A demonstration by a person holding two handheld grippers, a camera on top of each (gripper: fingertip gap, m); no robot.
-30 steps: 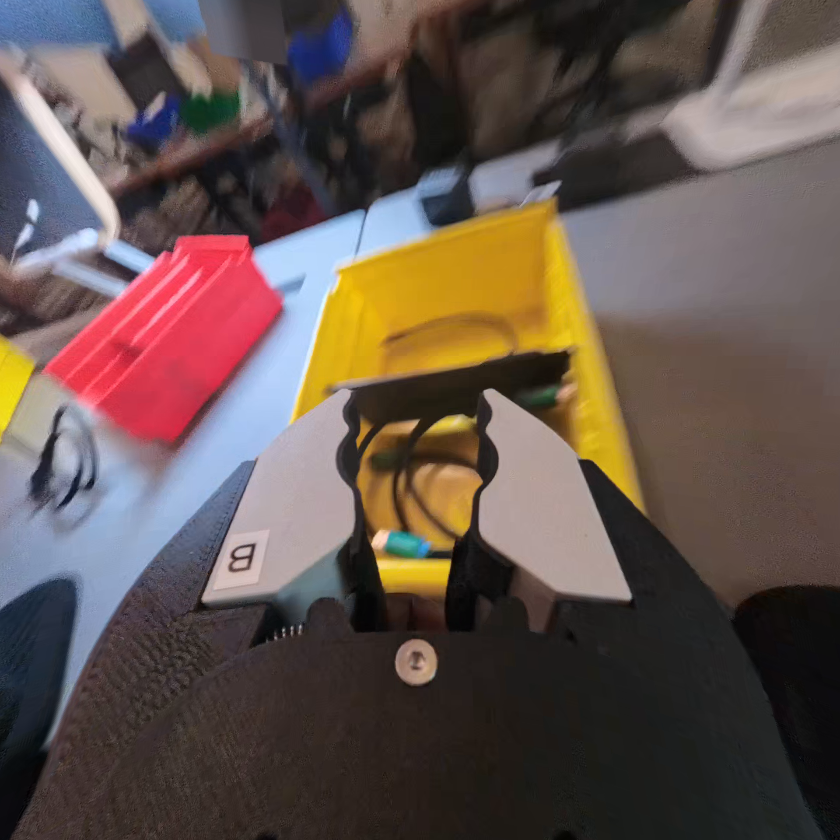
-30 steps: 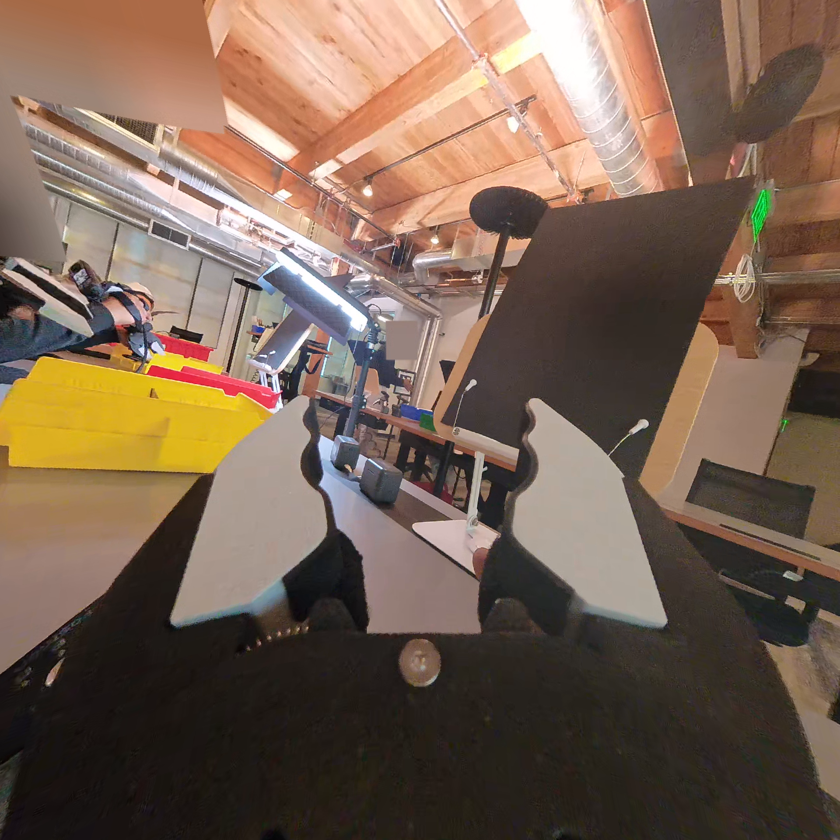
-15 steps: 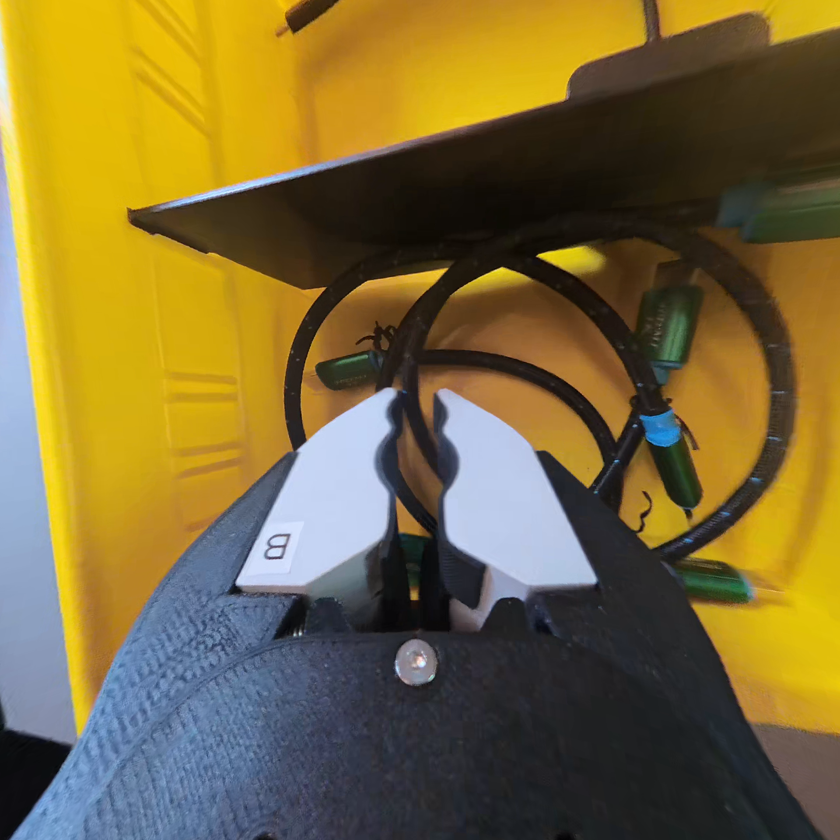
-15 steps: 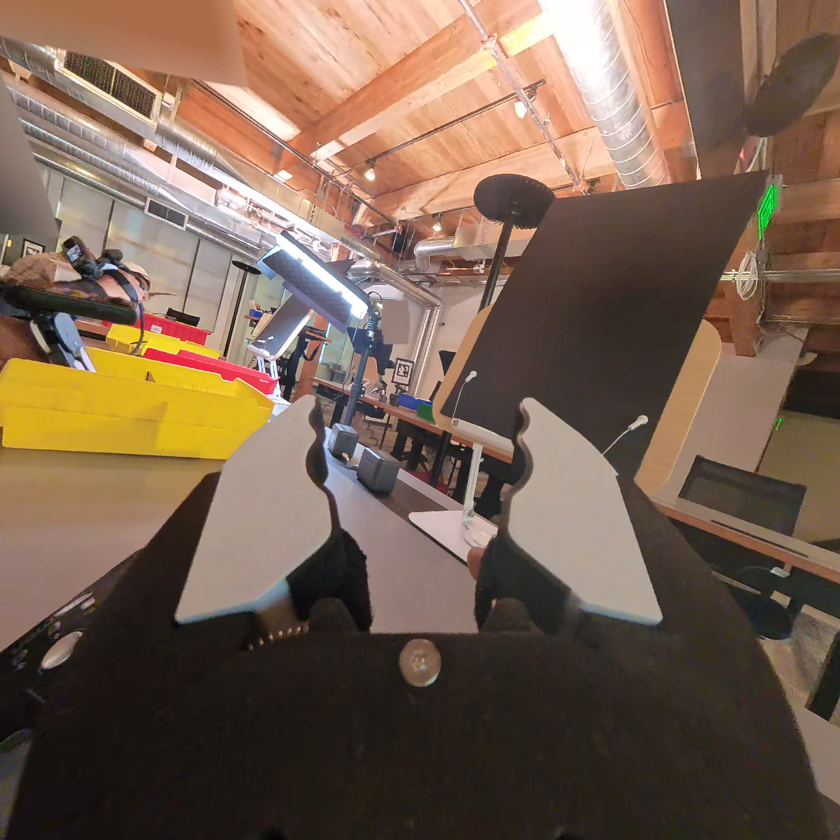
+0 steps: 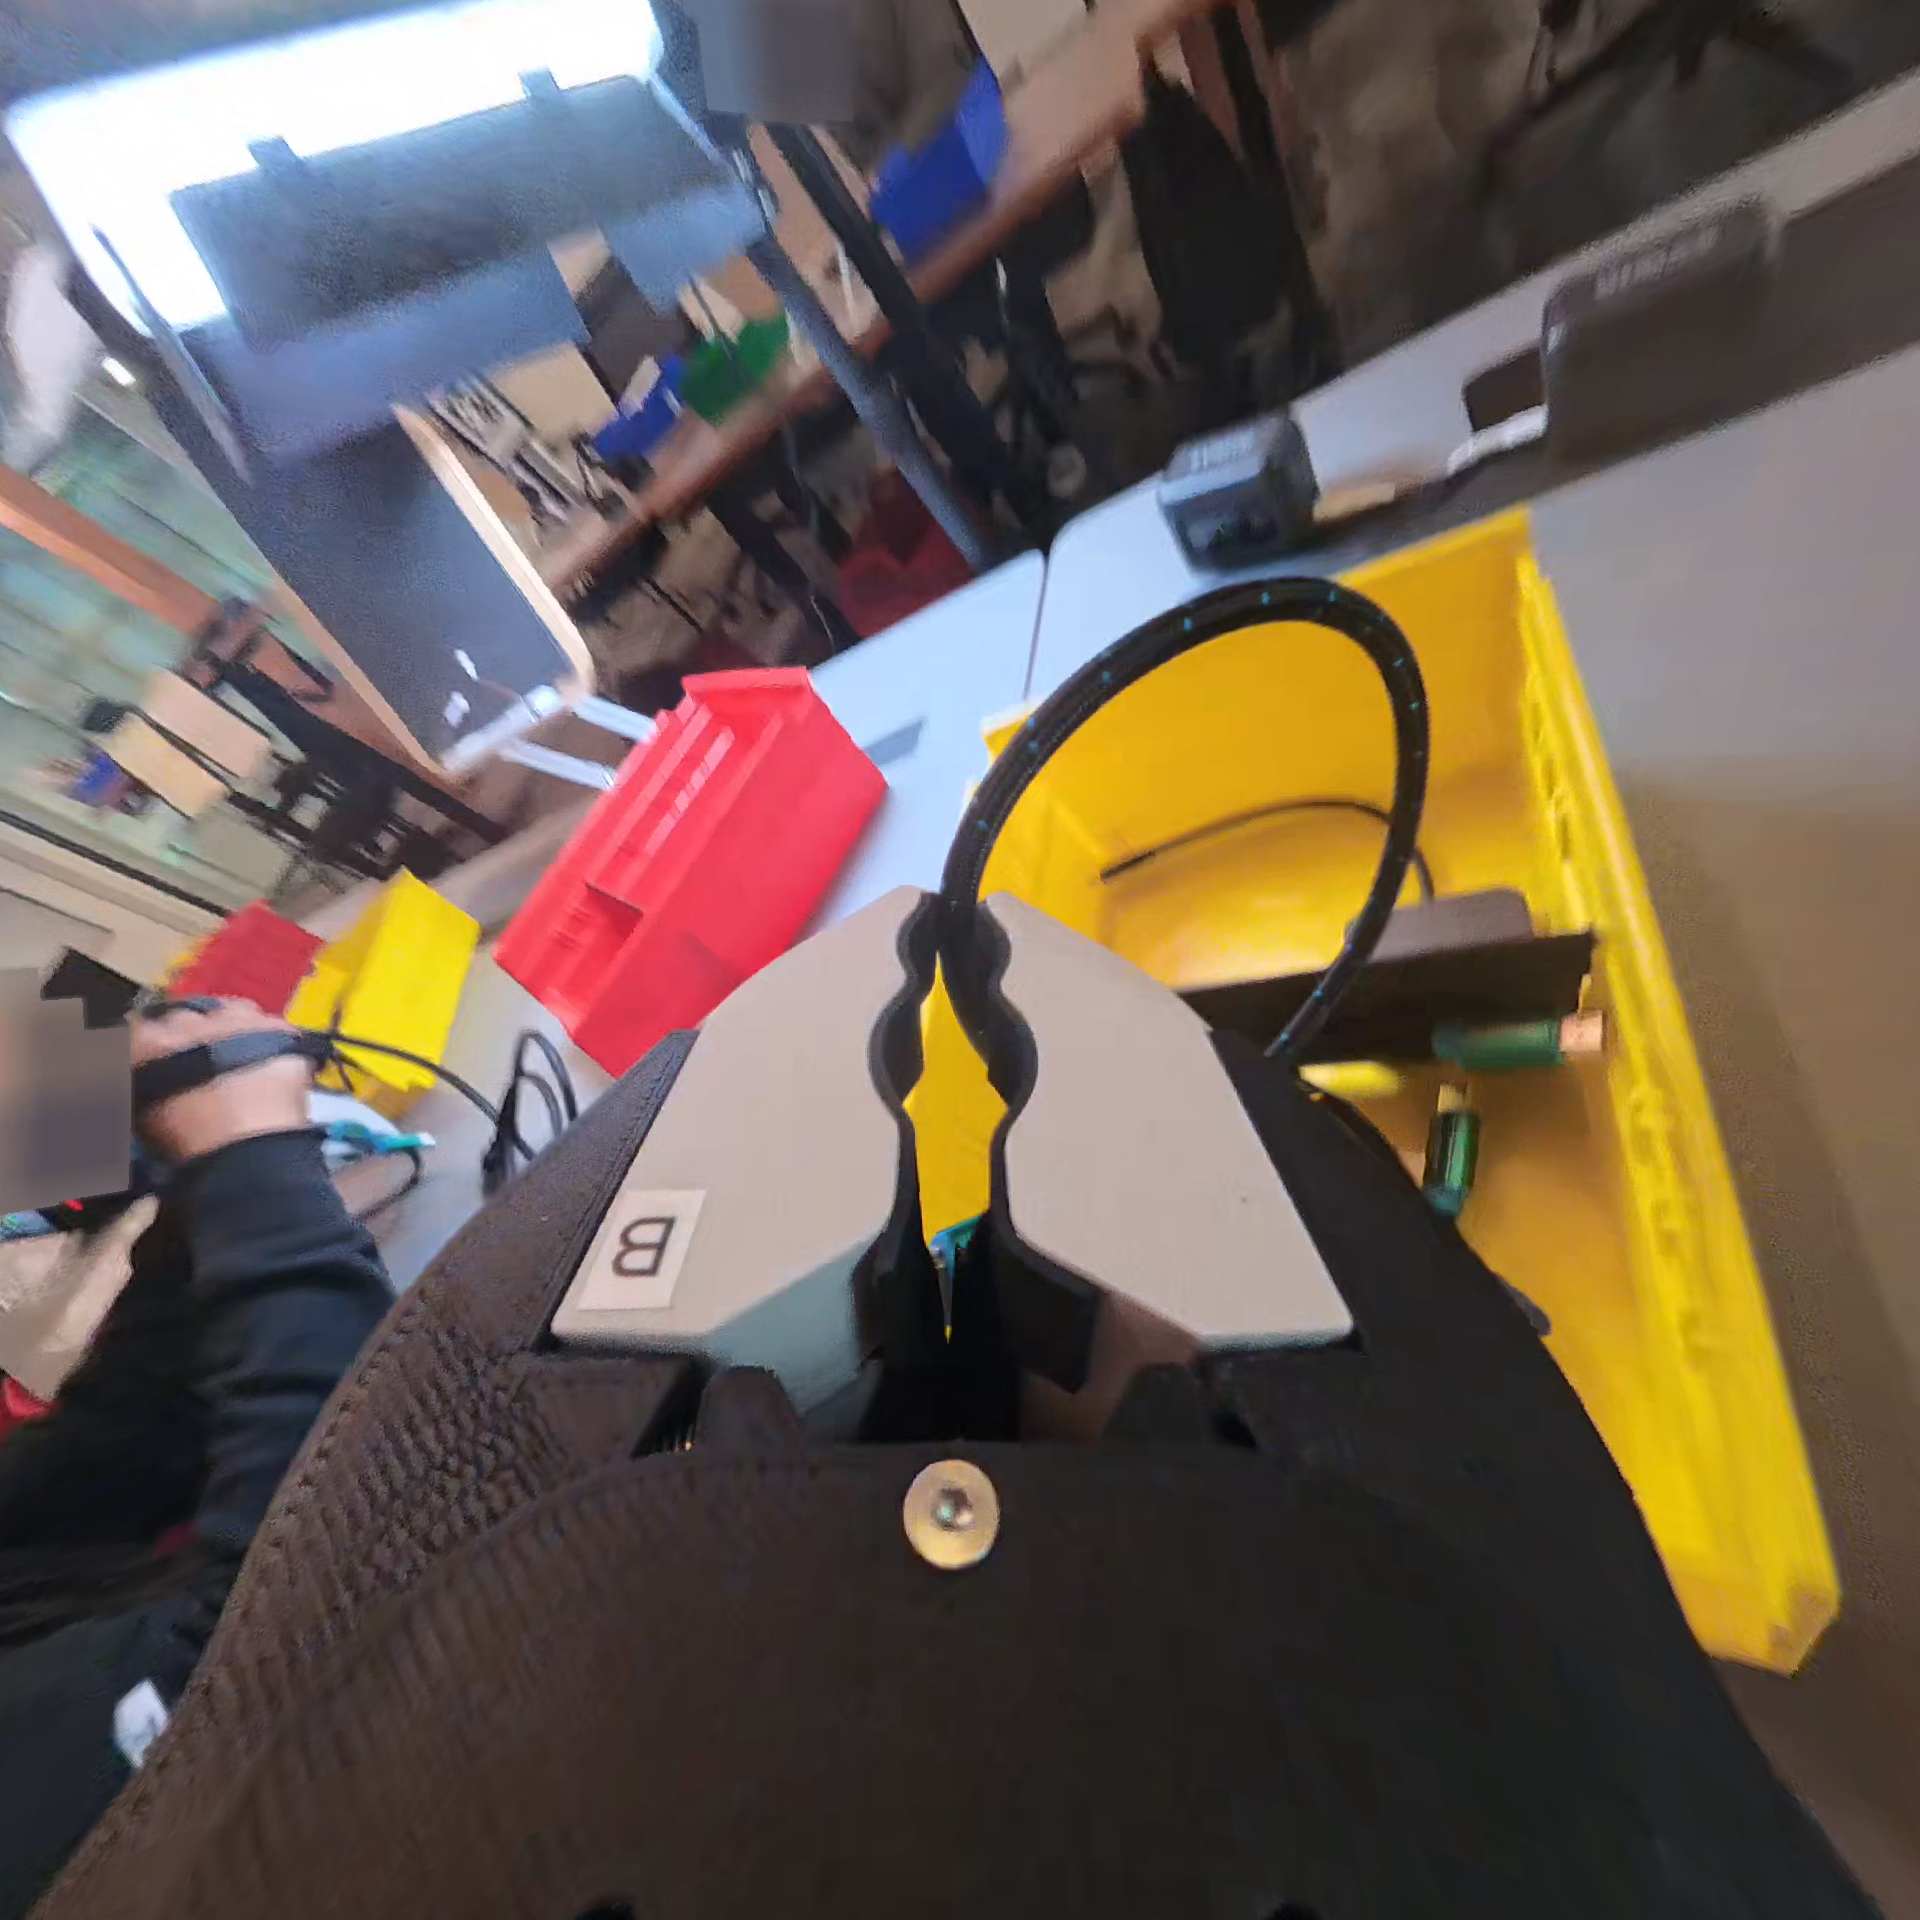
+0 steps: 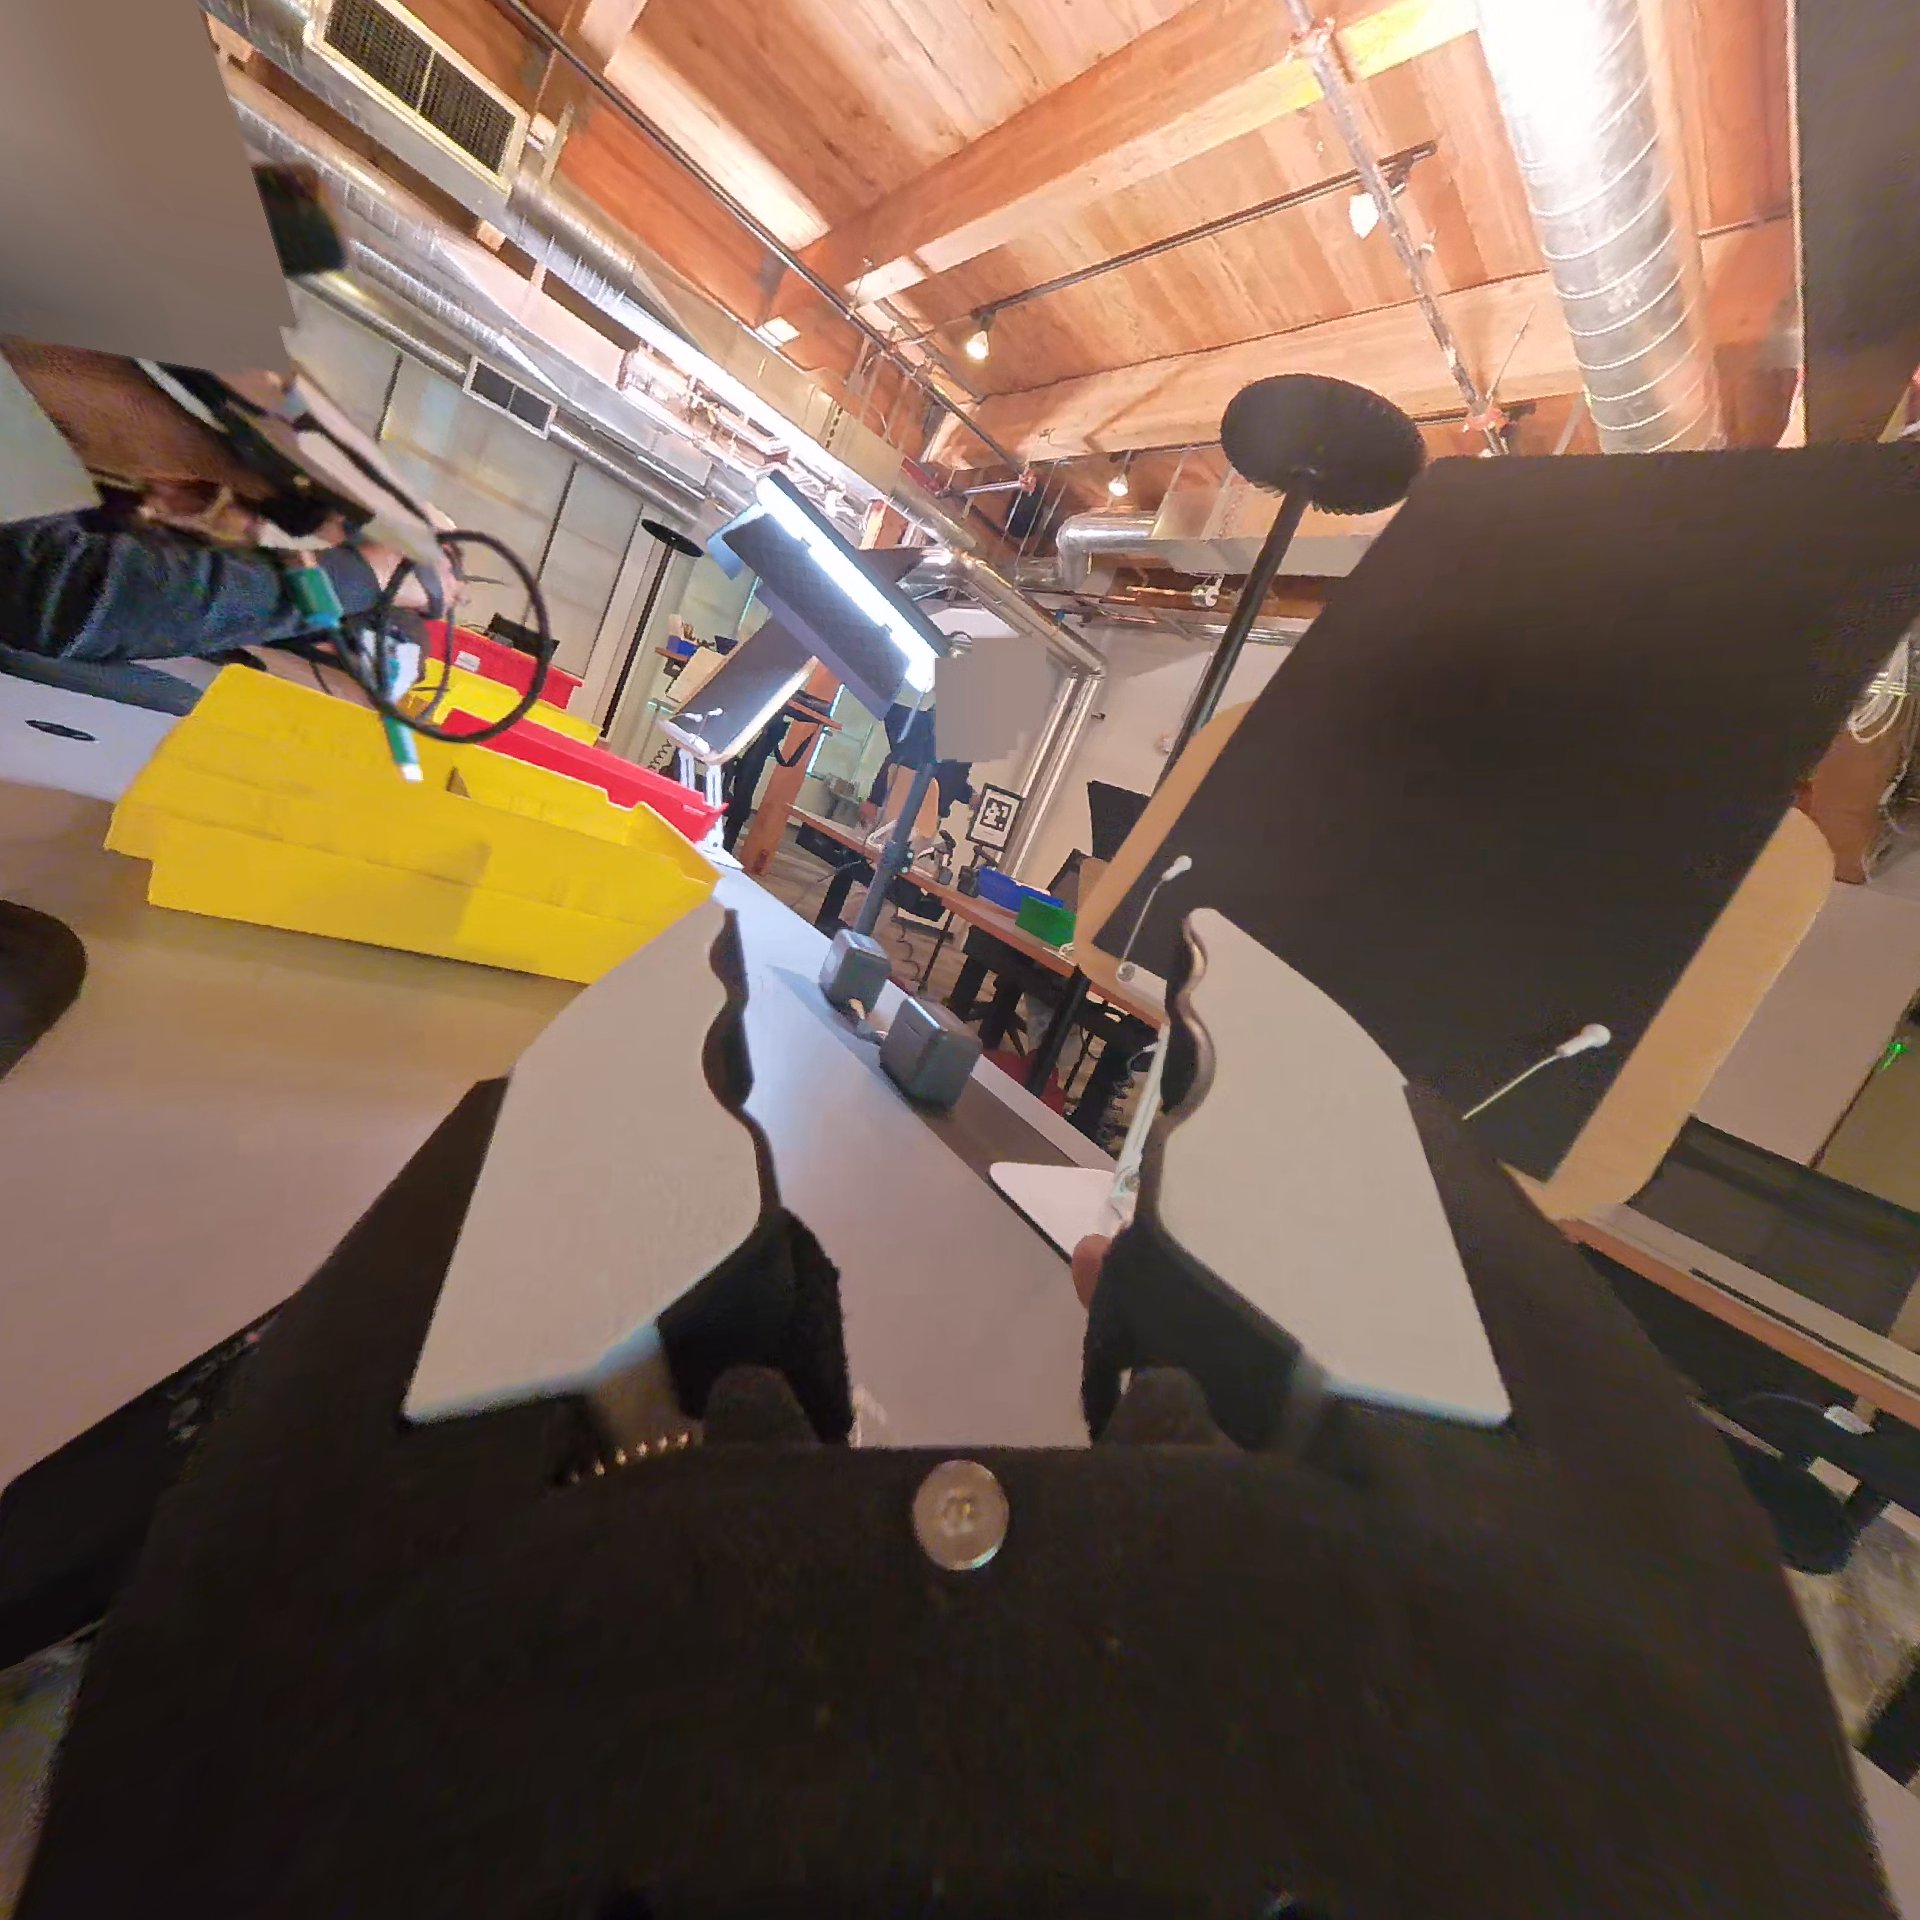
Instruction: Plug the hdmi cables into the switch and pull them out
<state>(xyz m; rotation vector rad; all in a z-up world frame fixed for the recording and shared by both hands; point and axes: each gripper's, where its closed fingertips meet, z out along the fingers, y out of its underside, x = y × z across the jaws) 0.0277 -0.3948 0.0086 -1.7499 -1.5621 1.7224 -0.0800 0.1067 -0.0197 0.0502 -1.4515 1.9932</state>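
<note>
Left gripper [image 5: 954,935] above yellow bin [image 5: 1662,1195], jaws clenched on black braided hdmi cable [image 5: 1226,613]. Cable rises from jaw tips, arches over, descends toward bin interior. In right wrist view, green plug [image 6: 400,743] of lifted cable hangs tip down over bin. More green plugs [image 5: 1496,1044] lie inside. Right gripper [image 6: 951,1039] low over tabletop [image 6: 260,1122], jaws spread, nothing between, pointing away from bin.

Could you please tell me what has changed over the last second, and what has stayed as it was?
The left hand-held gripper dipped into the yellow bin, closed on a black HDMI cable and lifted it above the bin. The right hand-held gripper stayed open and empty over the table.
</note>
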